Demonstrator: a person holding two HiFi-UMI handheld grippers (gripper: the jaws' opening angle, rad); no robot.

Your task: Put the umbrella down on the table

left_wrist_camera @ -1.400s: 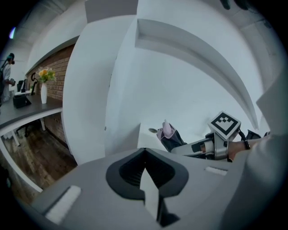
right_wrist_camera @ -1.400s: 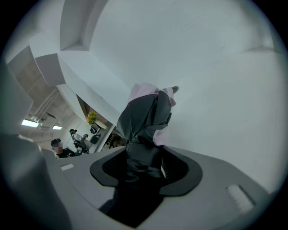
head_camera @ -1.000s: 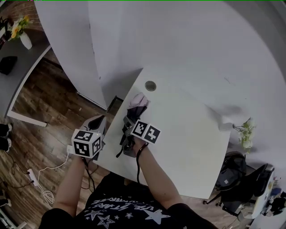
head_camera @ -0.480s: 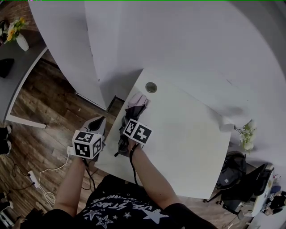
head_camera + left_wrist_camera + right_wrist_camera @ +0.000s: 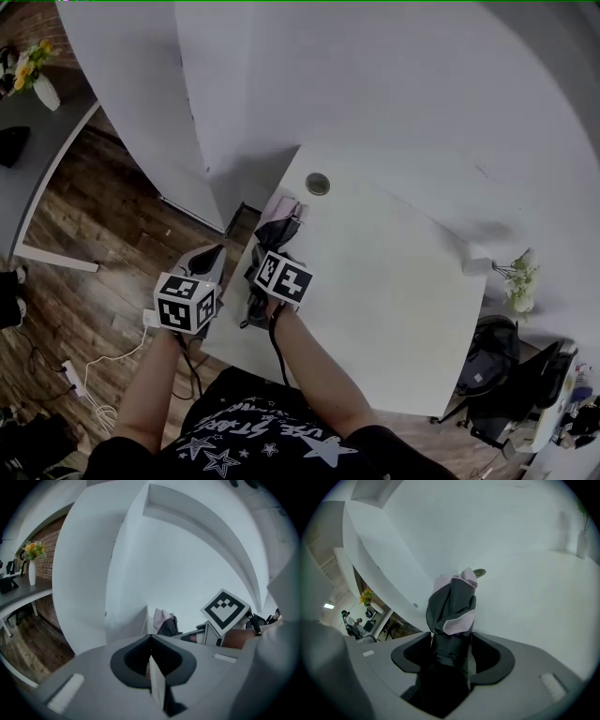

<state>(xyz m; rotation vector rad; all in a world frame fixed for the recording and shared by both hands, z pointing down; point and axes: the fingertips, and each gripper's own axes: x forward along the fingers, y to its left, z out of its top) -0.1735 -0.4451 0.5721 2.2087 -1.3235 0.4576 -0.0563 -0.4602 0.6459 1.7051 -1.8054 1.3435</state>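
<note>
A folded umbrella, dark grey with pink panels, lies along the left edge of the white table. My right gripper is set about its handle end. Its jaws have just been opening, and the umbrella runs out between the pads, which do not press on it. My left gripper hovers beside the table's left edge over the floor, its jaws shut and holding nothing. From the left gripper view the umbrella shows beyond the table corner, beside the right gripper's marker cube.
A round cable grommet sits in the table just past the umbrella's tip. A small vase with flowers stands at the table's right edge. White partition walls rise behind, with wooden floor and a cable at left and a chair at lower right.
The right gripper's jaws have widened about the umbrella and its marker cube has rolled and shifted a little left. The left gripper has kept still.
</note>
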